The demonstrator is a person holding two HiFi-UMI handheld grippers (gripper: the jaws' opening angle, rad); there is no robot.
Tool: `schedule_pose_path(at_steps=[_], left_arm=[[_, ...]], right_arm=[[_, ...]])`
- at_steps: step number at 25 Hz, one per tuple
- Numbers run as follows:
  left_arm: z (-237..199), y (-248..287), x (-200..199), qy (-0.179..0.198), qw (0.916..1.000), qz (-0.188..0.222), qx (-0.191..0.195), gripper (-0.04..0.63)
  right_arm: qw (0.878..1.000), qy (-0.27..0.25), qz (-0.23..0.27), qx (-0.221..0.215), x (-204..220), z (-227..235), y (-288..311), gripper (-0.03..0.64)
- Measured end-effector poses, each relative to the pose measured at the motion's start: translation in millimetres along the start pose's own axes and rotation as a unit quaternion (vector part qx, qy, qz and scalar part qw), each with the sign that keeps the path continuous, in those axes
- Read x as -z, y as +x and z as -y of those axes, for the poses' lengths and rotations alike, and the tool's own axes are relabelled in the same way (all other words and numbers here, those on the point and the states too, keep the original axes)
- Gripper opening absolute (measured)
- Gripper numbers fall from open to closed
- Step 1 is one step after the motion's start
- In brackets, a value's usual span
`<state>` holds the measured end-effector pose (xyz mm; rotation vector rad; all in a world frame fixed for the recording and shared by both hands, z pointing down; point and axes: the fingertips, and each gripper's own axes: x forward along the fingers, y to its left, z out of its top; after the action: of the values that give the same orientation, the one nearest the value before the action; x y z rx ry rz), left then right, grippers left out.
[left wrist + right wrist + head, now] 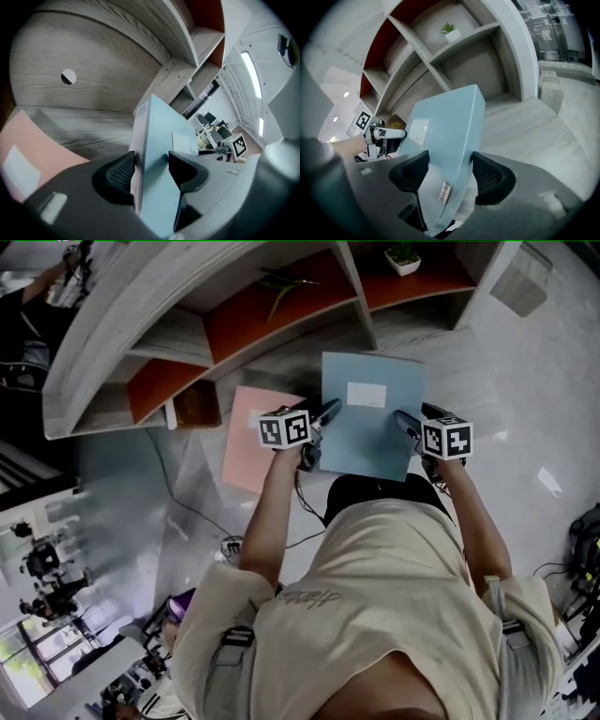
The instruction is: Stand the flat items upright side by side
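A light blue folder [370, 413] with a white label is held in the air in front of the shelf unit, one gripper on each side edge. My left gripper [314, 432] is shut on its left edge, and the pads press both faces of the blue folder [161, 140]. My right gripper [412, 432] is shut on the right edge, with the blue folder [445, 122] between its pads. A pink folder [248, 437] with a white label lies flat on the wooden ledge, to the left of the blue one; in the left gripper view the pink folder [33, 150] shows at the lower left.
A curved wooden shelf unit [187, 324] with orange-red back panels stands ahead. A small potted plant [403, 257] sits in an upper compartment. A brown box [197, 404] stands by the pink folder. Cables [225, 540] run over the glossy floor at the left.
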<state>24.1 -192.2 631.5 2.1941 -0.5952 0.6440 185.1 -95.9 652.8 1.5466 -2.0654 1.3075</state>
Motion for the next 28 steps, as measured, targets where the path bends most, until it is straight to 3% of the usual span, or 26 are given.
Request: schedule_pose_path(at_steps=[9, 14, 18, 25, 28], left_arm=[[-2, -63, -20, -0.013, 0.9954, 0.089, -0.032, 0.229], [-3, -81, -21, -0.013, 0.9925, 0.119, -0.027, 0.229], [2, -93, -16, -0.015, 0.9905, 0.134, -0.027, 0.224], [19, -113, -7, 0.044, 0.9865, 0.15, -0.05, 0.215], [26, -114, 1, 0.055, 0.986, 0.149, -0.051, 0.21]], right_arm=[[0.986, -0.158, 0.041, -0.013, -56, -48, 1, 0.293], [0.965, -0.254, 0.064, -0.013, -81, -70, 2, 0.295], [0.952, -0.298, 0.067, -0.012, -84, -79, 1, 0.295], [0.915, -0.389, 0.106, -0.01, -95, -94, -4, 0.296], [0.906, -0.409, 0.113, -0.003, -94, -95, -7, 0.295]])
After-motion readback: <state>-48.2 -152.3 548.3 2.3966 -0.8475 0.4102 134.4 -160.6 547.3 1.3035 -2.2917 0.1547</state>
